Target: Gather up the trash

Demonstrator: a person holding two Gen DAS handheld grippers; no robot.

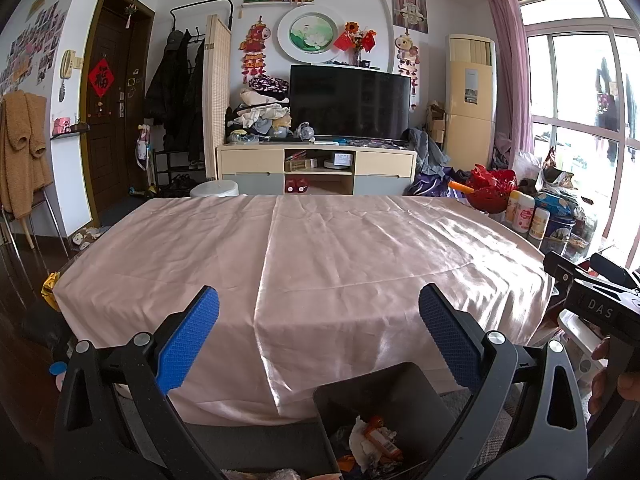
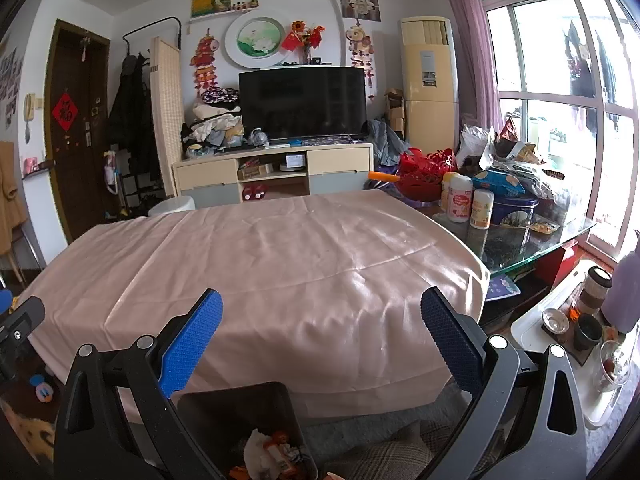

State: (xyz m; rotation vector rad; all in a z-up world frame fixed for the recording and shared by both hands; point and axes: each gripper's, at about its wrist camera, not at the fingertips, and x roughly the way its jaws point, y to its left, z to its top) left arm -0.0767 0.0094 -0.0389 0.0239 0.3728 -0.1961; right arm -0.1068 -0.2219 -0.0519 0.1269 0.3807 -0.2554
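Observation:
A dark grey trash bin (image 1: 352, 396) stands on the floor in front of the table, below my grippers. It holds crumpled white paper and orange wrappers (image 1: 374, 438). The bin also shows in the right wrist view (image 2: 240, 404) with the same trash (image 2: 268, 452). My left gripper (image 1: 319, 338) is open and empty above the table's near edge. My right gripper (image 2: 321, 340) is open and empty, to the right of the left one. The table is covered with a pink satin cloth (image 1: 320, 256), with no trash showing on it.
A glass side table (image 2: 532, 244) at the right carries bottles, tins and bags. A white tray (image 2: 560, 344) with cups sits low at the right. A TV cabinet (image 1: 316, 168) stands beyond the table. A white round bin (image 1: 214, 190) stands behind it.

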